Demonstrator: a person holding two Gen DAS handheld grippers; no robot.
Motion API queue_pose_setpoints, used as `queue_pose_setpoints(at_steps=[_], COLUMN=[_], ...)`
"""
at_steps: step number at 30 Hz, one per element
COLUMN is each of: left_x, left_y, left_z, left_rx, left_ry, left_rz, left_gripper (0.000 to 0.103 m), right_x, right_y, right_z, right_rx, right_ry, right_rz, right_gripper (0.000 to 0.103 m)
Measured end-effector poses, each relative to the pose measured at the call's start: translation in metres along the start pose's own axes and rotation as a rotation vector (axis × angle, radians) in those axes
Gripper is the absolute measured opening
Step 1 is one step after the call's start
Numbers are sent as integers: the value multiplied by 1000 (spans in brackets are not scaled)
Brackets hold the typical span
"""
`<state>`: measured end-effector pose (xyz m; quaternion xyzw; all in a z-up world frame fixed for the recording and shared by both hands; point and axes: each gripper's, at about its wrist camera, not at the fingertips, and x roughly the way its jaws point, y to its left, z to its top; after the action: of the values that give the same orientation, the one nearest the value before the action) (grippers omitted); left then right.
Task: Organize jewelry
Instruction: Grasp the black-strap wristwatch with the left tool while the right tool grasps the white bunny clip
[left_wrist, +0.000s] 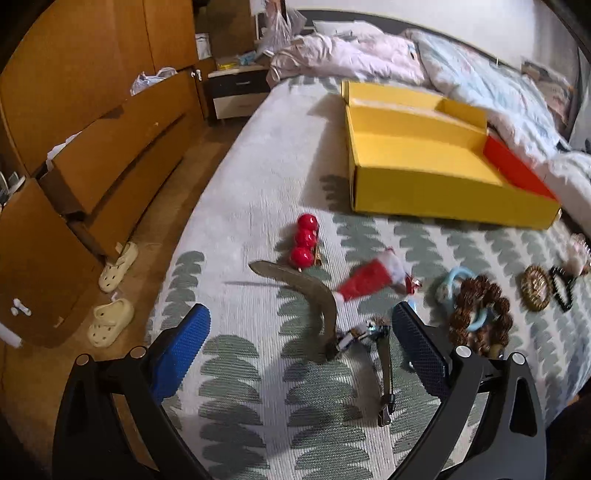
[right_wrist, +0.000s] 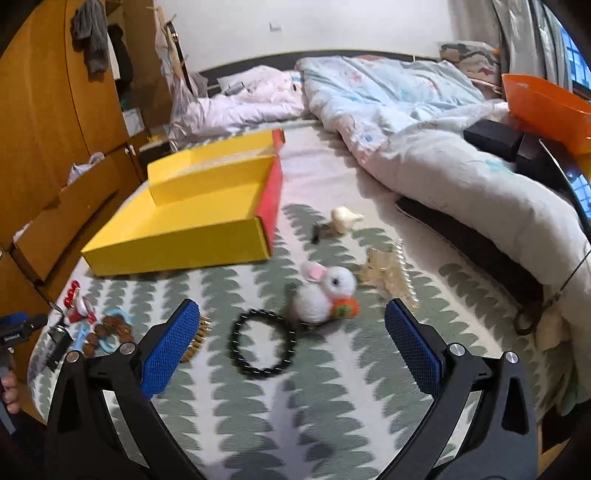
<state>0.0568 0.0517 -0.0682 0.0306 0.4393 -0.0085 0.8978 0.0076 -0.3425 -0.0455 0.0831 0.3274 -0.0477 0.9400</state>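
Here the black bead bracelet (right_wrist: 263, 345) lies at twelve o'clock between the right hand-held gripper's (right_wrist: 291, 341) spread, empty jaws; the left hand-held gripper (left_wrist: 301, 349) gapes too.

— Where is there open room on the bed (right_wrist: 332, 387)?

— A bare strip of patterned cover lies between the yellow box (left_wrist: 424, 184) and the scattered trinkets, and the box's interior is open from above.

— What blocks the way?

— A curved brown clip (left_wrist: 314, 295) and a metal clip (left_wrist: 386, 369) lie between the left claw's (left_wrist: 301, 350) spread fingers. Before the right claw (right_wrist: 291, 332), a black bead bracelet (right_wrist: 262, 347) touches a knitted rabbit (right_wrist: 325, 291); the heaped duvet (right_wrist: 461, 177) walls off the right.
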Motion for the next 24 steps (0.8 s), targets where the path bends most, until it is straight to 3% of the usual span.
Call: queue_pose_setpoints(at_steps=[4, 6, 9, 11, 16, 19, 22, 24], left_x=[6, 8, 6, 4, 8, 13, 12, 12], left_y=[-3, -4, -6, -6, 3, 9, 12, 11], left_z=[-3, -6, -5, -4, -4, -4, -3, -2], left_rx=[-19, -24, -6, 4, -43, -70, -76, -75], left_ry=[47, 45, 17, -2, 2, 31, 35, 42], left_rz=[-24, -21, 6, 36, 51, 5, -3, -14], left_gripper=[97, 97, 97, 97, 97, 97, 97, 97], right_x=[4, 6, -1, -1, 14, 28, 51, 57], right_y=[-4, -8, -12, -9, 7, 18, 14, 18], right_z=[2, 4, 7, 7, 7, 17, 23, 21], right_rx=[-61, -59, -64, -99, -209, -275, -210, -223], right_ry=[7, -1, -101, -132, -83, -33, 89, 105], right_rz=[-42, -14, 69, 59, 88, -11, 19, 68], right_gripper=[100, 100, 100, 100, 100, 100, 100, 100])
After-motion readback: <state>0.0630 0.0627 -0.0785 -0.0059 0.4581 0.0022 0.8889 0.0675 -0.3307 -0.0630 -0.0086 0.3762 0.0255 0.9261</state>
